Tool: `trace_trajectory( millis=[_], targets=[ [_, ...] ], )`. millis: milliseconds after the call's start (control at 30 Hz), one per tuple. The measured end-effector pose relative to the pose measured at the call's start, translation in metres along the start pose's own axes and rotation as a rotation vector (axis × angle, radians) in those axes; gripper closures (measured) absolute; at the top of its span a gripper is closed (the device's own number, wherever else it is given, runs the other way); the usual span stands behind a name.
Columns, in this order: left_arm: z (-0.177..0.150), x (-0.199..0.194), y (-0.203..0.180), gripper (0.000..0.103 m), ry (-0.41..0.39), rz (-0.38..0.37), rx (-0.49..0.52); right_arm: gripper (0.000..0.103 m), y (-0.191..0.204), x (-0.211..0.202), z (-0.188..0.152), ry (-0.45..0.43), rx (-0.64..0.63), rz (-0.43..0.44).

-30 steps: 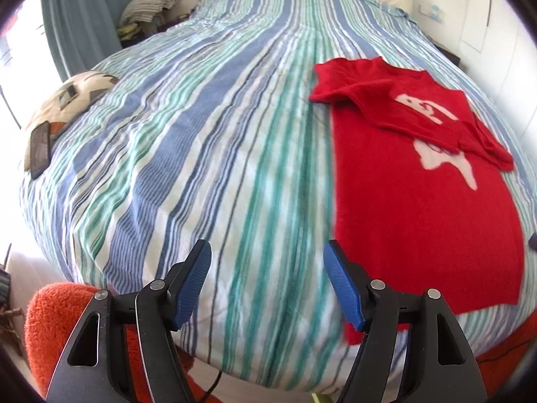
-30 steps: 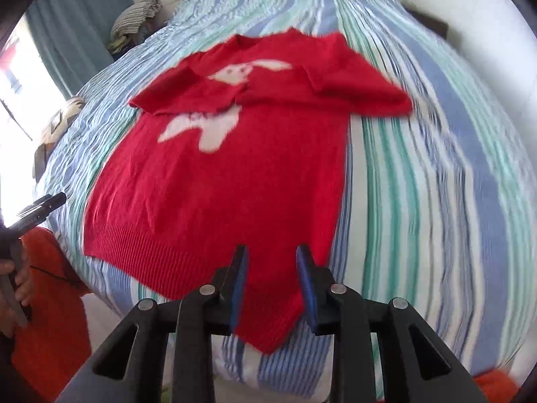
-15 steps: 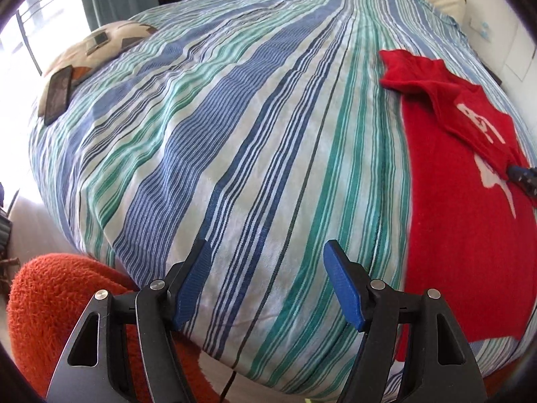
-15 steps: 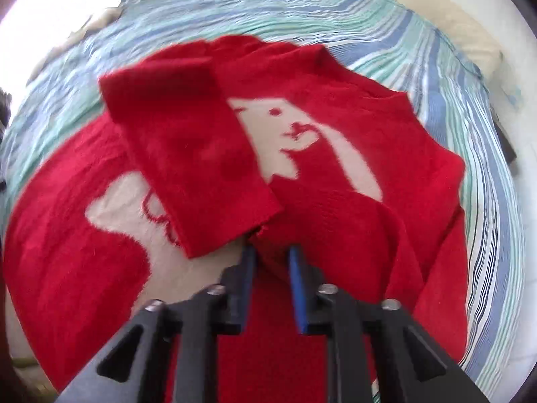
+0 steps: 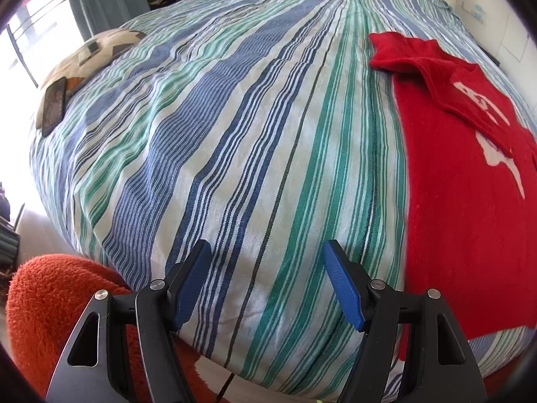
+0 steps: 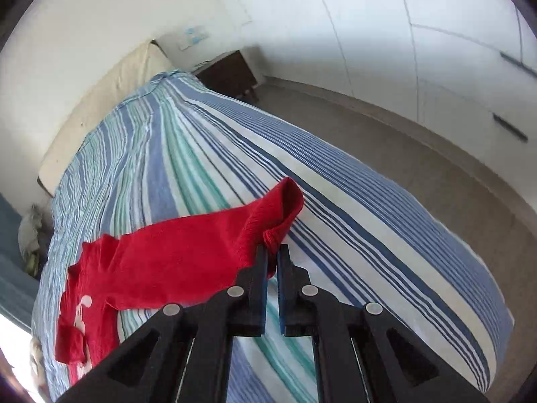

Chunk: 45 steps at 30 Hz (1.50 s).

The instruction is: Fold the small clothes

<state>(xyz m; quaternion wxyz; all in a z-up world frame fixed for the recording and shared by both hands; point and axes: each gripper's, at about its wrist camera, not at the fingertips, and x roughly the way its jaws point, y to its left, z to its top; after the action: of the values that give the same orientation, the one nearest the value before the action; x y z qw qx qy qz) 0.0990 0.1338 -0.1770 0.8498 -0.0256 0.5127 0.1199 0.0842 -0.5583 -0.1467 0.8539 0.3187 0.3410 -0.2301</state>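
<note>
A small red sweater (image 5: 463,201) with a white figure lies flat on the right side of the striped bed cover (image 5: 235,134). One of its sleeves is folded across the chest. My left gripper (image 5: 268,262) hovers open over bare cover near the bed's front edge, left of the sweater, holding nothing. In the right wrist view my right gripper (image 6: 272,252) is shut on the cuff of the other red sleeve (image 6: 188,255). That sleeve is pulled out sideways, stretched above the striped cover (image 6: 352,208), away from the sweater's body (image 6: 84,322).
A patterned cushion (image 5: 97,53) with a dark phone (image 5: 53,105) lies at the bed's left edge. An orange fluffy rug (image 5: 53,302) lies below the front edge. A cream headboard cushion (image 6: 100,100), a dark nightstand (image 6: 228,74) and bare floor (image 6: 436,154) flank the bed's far side.
My right gripper closed on the folded sleeve's cuff, then swung far out sideways, rolling, and drew the sleeve off the sweater's chest. The left gripper sank slightly, staying open.
</note>
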Motion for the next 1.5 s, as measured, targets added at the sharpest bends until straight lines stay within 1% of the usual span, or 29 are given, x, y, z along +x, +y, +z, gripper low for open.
trace_trajectory(
  millis=[67,133,267,333,367,400,433,500,567,600,633,667,700,800,967,1033,1133,1233,1267,1300,1367,1400,1433,1467,1500],
  targets=[
    [-0.002,0.0,0.001,0.031,-0.004,0.01,0.003,0.099,-0.015,0.006,-0.012,0.017,0.041,0.02],
    [-0.003,0.0,0.002,0.03,-0.004,0.021,0.002,0.099,-0.022,0.009,-0.019,0.019,0.051,0.034],
    [-0.004,0.002,0.005,0.029,0.003,0.032,-0.005,0.099,-0.037,0.013,-0.02,0.02,0.106,0.062],
    [-0.003,0.003,0.005,0.029,0.006,0.03,-0.009,0.097,-0.04,0.016,-0.02,0.035,0.129,0.097],
    [-0.003,0.003,0.005,0.029,0.006,0.031,-0.01,0.095,-0.042,0.017,-0.021,0.043,0.15,0.13],
    [-0.003,0.003,0.005,0.029,0.005,0.032,-0.009,0.091,-0.045,0.017,-0.02,0.046,0.182,0.167],
    [-0.003,0.003,0.005,0.029,0.005,0.033,-0.008,0.077,-0.049,0.016,-0.02,0.047,0.217,0.211],
    [-0.004,0.003,0.004,0.029,0.004,0.035,-0.005,0.058,-0.053,0.015,-0.021,0.036,0.279,0.311],
    [-0.004,0.003,0.004,0.029,0.004,0.035,-0.004,0.058,-0.05,0.018,-0.022,0.037,0.297,0.344],
    [-0.004,0.003,0.004,0.029,0.004,0.035,-0.005,0.06,-0.049,0.021,-0.023,0.051,0.299,0.35],
    [-0.004,0.003,0.004,0.028,0.005,0.035,-0.006,0.074,-0.048,0.023,-0.024,0.06,0.297,0.343],
    [-0.004,0.003,0.004,0.028,0.006,0.036,-0.007,0.087,-0.047,0.023,-0.024,0.067,0.288,0.315],
    [-0.004,0.003,0.004,0.027,0.007,0.036,-0.009,0.099,-0.047,0.022,-0.024,0.062,0.277,0.27],
    [-0.004,0.004,0.006,0.026,0.011,0.034,-0.015,0.1,-0.054,0.014,-0.025,0.008,0.275,0.155],
    [-0.004,0.008,0.008,0.025,0.026,0.033,-0.023,0.101,-0.048,0.018,-0.024,0.01,0.201,0.024],
    [-0.004,0.009,0.008,0.024,0.027,0.035,-0.021,0.101,-0.048,0.019,-0.025,0.01,0.188,0.003],
    [-0.005,0.008,0.008,0.024,0.025,0.04,-0.01,0.103,-0.057,0.021,-0.025,0.012,0.224,0.017],
    [-0.005,0.003,0.006,0.024,0.02,0.056,0.011,0.1,-0.064,0.016,-0.024,0.016,0.264,0.063],
    [-0.004,-0.003,0.004,0.024,0.014,0.06,0.022,0.097,-0.063,0.013,-0.023,0.016,0.258,0.063],
    [-0.003,-0.011,0.001,0.024,-0.003,0.059,0.037,0.091,-0.06,0.007,-0.022,0.011,0.249,0.046],
    [0.005,-0.037,-0.01,0.024,-0.069,0.036,0.085,0.08,-0.055,-0.012,-0.019,-0.023,0.223,-0.022],
    [0.011,-0.051,-0.019,0.024,-0.11,0.014,0.118,0.071,-0.051,-0.025,-0.018,-0.048,0.205,-0.051],
    [0.019,-0.065,-0.032,0.024,-0.155,-0.018,0.163,0.064,-0.047,-0.037,-0.017,-0.072,0.184,-0.057],
    [0.028,-0.079,-0.046,0.023,-0.199,-0.054,0.216,0.062,-0.042,-0.051,-0.016,-0.093,0.156,-0.05],
    [0.038,-0.09,-0.063,0.018,-0.239,-0.093,0.281,0.06,-0.034,-0.063,-0.017,-0.109,0.119,-0.033]
  ],
)
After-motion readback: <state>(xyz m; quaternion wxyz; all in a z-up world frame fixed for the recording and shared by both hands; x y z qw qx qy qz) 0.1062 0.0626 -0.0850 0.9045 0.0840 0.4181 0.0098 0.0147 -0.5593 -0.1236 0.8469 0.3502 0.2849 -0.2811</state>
